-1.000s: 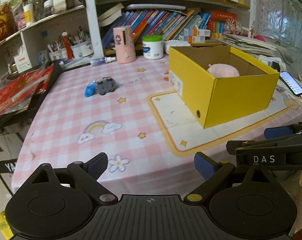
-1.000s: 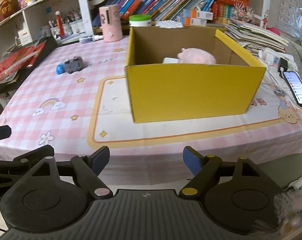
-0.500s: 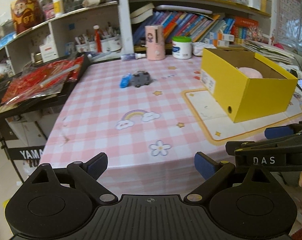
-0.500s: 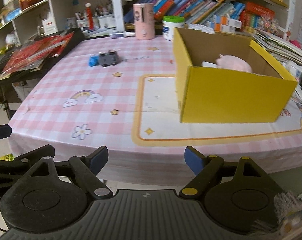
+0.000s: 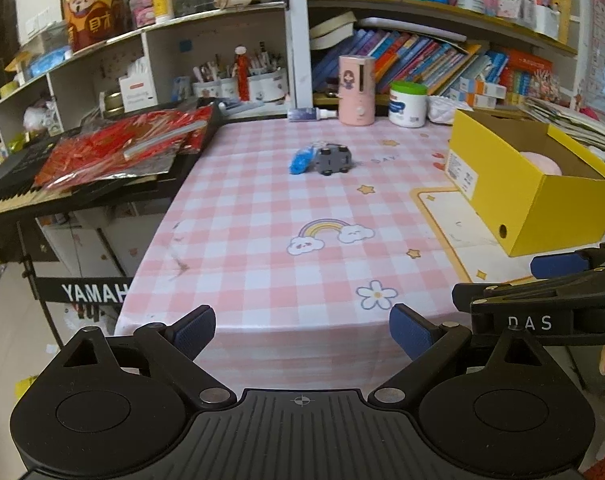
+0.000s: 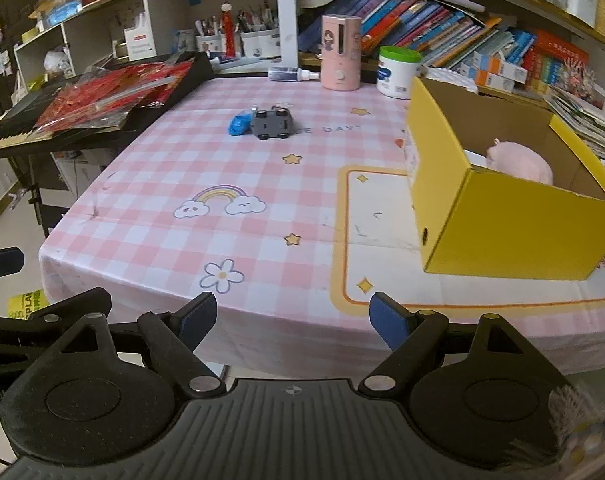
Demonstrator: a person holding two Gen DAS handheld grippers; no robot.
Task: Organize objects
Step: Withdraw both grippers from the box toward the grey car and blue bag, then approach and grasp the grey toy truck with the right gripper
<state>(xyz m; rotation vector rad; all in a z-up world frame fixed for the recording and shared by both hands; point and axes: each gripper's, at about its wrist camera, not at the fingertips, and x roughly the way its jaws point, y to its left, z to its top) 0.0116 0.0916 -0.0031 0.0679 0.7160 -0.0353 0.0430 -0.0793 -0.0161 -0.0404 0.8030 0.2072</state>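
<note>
A grey toy car (image 5: 333, 159) lies flipped, wheels up, beside a small blue object (image 5: 301, 162) on the pink checked tablecloth (image 5: 262, 216); both show in the right wrist view too, the car (image 6: 271, 123) and the blue object (image 6: 239, 123). A yellow cardboard box (image 5: 530, 192) (image 6: 502, 216) stands at the right with a pink plush (image 5: 540, 162) (image 6: 520, 162) inside. My left gripper (image 5: 302, 330) is open and empty, off the table's near edge. My right gripper (image 6: 292, 320) is open and empty, also off the near edge.
A pink dispenser (image 5: 356, 90), a white jar with a green lid (image 5: 407, 104) and a small bottle (image 5: 312, 113) stand at the table's back edge. A keyboard with red packets (image 5: 114, 148) sits at the left. Shelves of books rise behind.
Both grippers have swung to the left and pulled back; the toy car now sits near the centre of both views and the box has shifted right. Jaws stayed open.
</note>
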